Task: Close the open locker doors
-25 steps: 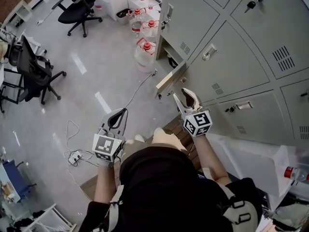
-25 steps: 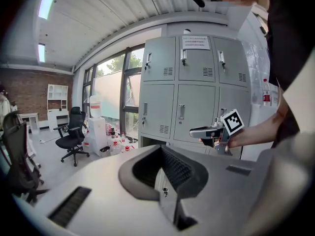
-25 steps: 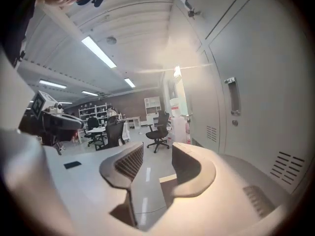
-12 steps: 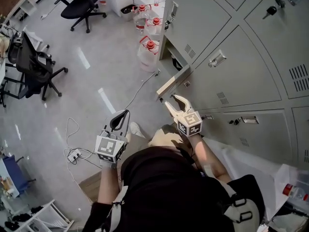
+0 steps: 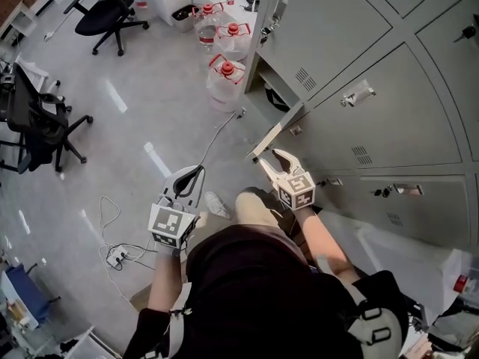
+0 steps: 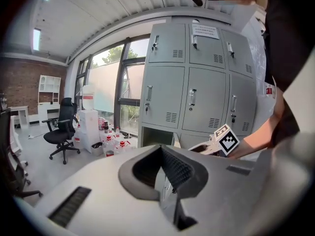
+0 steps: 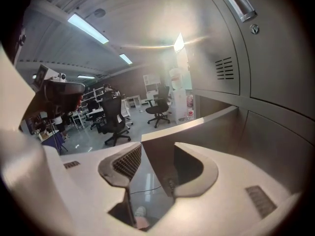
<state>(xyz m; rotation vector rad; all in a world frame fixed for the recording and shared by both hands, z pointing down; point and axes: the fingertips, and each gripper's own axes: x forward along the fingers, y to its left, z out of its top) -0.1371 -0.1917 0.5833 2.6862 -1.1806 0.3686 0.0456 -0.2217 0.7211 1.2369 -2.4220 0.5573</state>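
A bank of grey lockers [image 5: 374, 73] fills the right of the head view. One bottom-row door [image 5: 278, 131] stands ajar, swung out toward the floor side. My right gripper [image 5: 269, 158] is at that door's free edge; its jaws are opening, and in the right gripper view [image 7: 152, 161] the door's edge [image 7: 162, 141] stands between them with a slit of floor showing beside one pad. My left gripper [image 5: 194, 172] hangs over the floor left of the person's knee, shut and empty [image 6: 163, 151]. The left gripper view shows the open compartment [image 6: 155, 135].
Large water bottles [image 5: 224, 77] stand on the floor beside the lockers' left end. Two office chairs [image 5: 112, 10] [image 5: 37, 122] are further left. A cable and power strip [image 5: 116, 256] lie on the floor. A white sheet [image 5: 404, 249] lies at the lockers' foot.
My right gripper has come forward onto the ajar door's edge and its jaws have spread wider. The left gripper has stayed shut in about the same place.
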